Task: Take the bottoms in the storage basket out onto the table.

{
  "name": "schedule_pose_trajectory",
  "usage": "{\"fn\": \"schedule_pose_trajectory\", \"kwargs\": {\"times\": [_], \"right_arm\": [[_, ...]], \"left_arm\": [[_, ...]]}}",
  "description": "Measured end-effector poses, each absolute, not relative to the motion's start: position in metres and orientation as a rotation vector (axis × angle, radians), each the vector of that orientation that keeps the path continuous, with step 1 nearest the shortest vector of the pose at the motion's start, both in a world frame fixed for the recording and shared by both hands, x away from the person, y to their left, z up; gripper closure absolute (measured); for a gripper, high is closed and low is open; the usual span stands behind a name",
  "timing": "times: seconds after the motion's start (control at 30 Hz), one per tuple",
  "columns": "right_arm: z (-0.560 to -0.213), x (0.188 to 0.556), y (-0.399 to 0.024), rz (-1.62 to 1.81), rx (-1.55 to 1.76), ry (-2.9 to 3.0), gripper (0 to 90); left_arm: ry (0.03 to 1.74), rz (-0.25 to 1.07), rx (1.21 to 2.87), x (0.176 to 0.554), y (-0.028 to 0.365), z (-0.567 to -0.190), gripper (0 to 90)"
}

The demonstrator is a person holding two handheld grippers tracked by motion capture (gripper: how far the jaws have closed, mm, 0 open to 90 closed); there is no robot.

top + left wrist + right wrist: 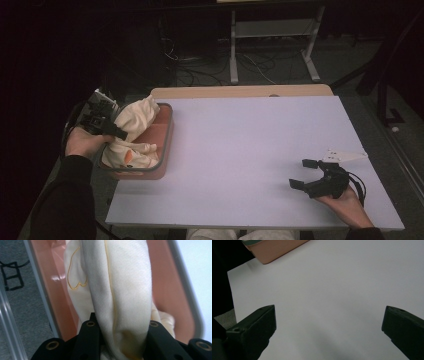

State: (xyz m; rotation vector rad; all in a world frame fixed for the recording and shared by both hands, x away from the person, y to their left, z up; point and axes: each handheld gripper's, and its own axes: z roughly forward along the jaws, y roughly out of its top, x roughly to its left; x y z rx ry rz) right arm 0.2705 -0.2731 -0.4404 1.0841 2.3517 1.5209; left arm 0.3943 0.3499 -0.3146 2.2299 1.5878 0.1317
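Note:
A cream cloth (134, 131) with a thin orange-stitched outline lies bunched in a pink tray (167, 131) at the table's left edge. My left gripper (117, 134) reaches in from the left and is shut on a thick fold of that cloth (122, 297), which rises out of the tray (53, 287) between the two black jaws. My right gripper (303, 173) rests low over the white table (250, 145) near the front right corner, jaws wide apart with nothing between them; its view looks across the bare tabletop (332, 290) toward a corner of the tray (277, 250).
A wooden strip (240, 91) runs along the table's far edge. Behind it stand a metal frame's legs (272, 45) and loose cables on the dark floor. Grey floor (17, 290) lies just left of the tray.

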Motion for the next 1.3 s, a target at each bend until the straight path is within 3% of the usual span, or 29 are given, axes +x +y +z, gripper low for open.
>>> {"fn": "schedule_pose_trajectory", "kwargs": {"times": [0.53,1.3], "right_arm": [[-0.439,0.270,-0.273,1.528,1.075,2.354,0.0],[-0.439,0.270,-0.272,1.527,1.073,2.358,0.0]], "left_arm": [[1.544,0.154,2.199,0.402,0.335,-0.271,75.2],[1.468,0.123,2.084,0.391,0.345,-0.221,75.2]]}}
